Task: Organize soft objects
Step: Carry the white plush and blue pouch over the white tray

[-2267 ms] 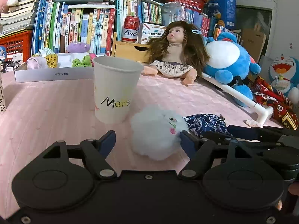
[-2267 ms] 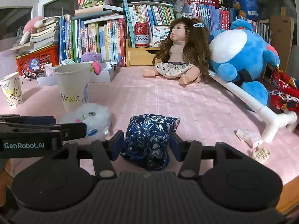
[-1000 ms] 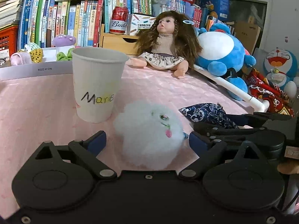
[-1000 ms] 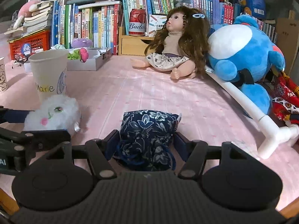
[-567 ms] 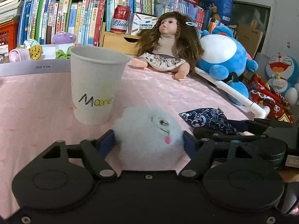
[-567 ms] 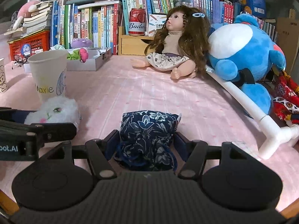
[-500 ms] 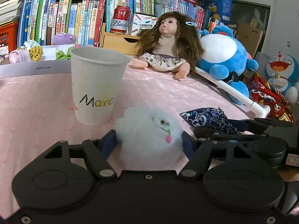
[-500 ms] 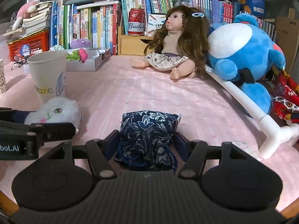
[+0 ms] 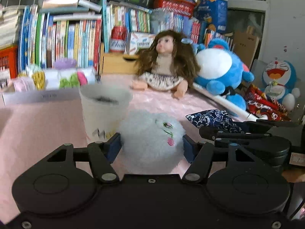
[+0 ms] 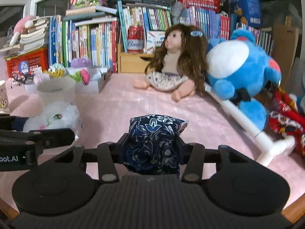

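Note:
My left gripper (image 9: 151, 146) is shut on a white fluffy ball toy (image 9: 150, 136) with an embroidered face, held above the pink table; it also shows in the right wrist view (image 10: 54, 117). My right gripper (image 10: 150, 146) is shut on a navy floral beanbag pouch (image 10: 152, 133), also seen in the left wrist view (image 9: 213, 118). A white paper cup (image 9: 103, 110) marked "Marie" stands just behind and left of the ball.
A doll (image 10: 175, 63) and a blue plush (image 10: 238, 70) sit at the back of the pink table (image 10: 118, 103). A white pipe (image 10: 246, 122) lies at the right. A shallow white box of small toys (image 9: 38, 93) and shelves of books (image 10: 85, 40) are at the back left.
My left gripper closed on the white ball and lifted it; the view now looks down into the cup. My right gripper squeezed tighter on the pouch and rose too.

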Tool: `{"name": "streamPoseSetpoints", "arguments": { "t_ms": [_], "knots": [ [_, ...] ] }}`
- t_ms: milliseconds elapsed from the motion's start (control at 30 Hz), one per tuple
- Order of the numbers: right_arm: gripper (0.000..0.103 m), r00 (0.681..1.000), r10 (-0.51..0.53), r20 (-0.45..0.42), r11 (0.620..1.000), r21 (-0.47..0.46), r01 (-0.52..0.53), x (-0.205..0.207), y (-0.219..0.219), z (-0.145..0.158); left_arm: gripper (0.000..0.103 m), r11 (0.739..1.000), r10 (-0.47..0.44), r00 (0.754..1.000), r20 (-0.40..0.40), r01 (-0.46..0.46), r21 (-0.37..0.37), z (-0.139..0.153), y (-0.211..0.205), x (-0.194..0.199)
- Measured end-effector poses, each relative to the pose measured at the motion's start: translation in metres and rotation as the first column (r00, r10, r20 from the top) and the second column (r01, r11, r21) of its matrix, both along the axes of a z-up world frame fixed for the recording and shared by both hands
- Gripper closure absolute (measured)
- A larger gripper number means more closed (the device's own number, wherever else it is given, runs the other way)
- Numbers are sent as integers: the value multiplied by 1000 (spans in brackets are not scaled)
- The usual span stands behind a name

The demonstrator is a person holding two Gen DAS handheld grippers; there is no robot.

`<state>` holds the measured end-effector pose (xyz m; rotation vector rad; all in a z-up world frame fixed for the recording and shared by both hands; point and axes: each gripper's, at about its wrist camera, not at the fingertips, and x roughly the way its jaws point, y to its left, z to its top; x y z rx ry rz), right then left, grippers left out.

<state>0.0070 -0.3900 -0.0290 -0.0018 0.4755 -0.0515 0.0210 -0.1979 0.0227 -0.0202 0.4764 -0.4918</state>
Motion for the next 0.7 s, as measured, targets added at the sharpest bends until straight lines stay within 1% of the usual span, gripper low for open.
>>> {"name": "streamPoseSetpoints", "arguments": {
  "t_ms": [100, 233, 367, 567, 700],
  "knots": [
    [50, 1000, 5, 24, 1000, 2, -5, -2, 5, 17, 40, 1000, -5, 999, 33, 5, 0, 20, 7, -4],
    [50, 998, 27, 56, 1000, 12, -27, -5, 16, 36, 40, 1000, 19, 997, 73, -19, 4, 43, 22, -7],
    [50, 994, 62, 85, 998, 21, -64, -6, 33, 55, 40, 999, 43, 995, 87, -44, 5, 62, 44, -5],
    [50, 987, 114, 116, 992, 44, -120, 2, 62, 78, 40, 994, 101, 985, 138, -106, 34, 82, 79, -1],
    [50, 981, 144, 126, 987, 53, -152, 11, 81, 85, 40, 988, 137, 980, 144, -145, 50, 86, 101, 5]
  ]
}}
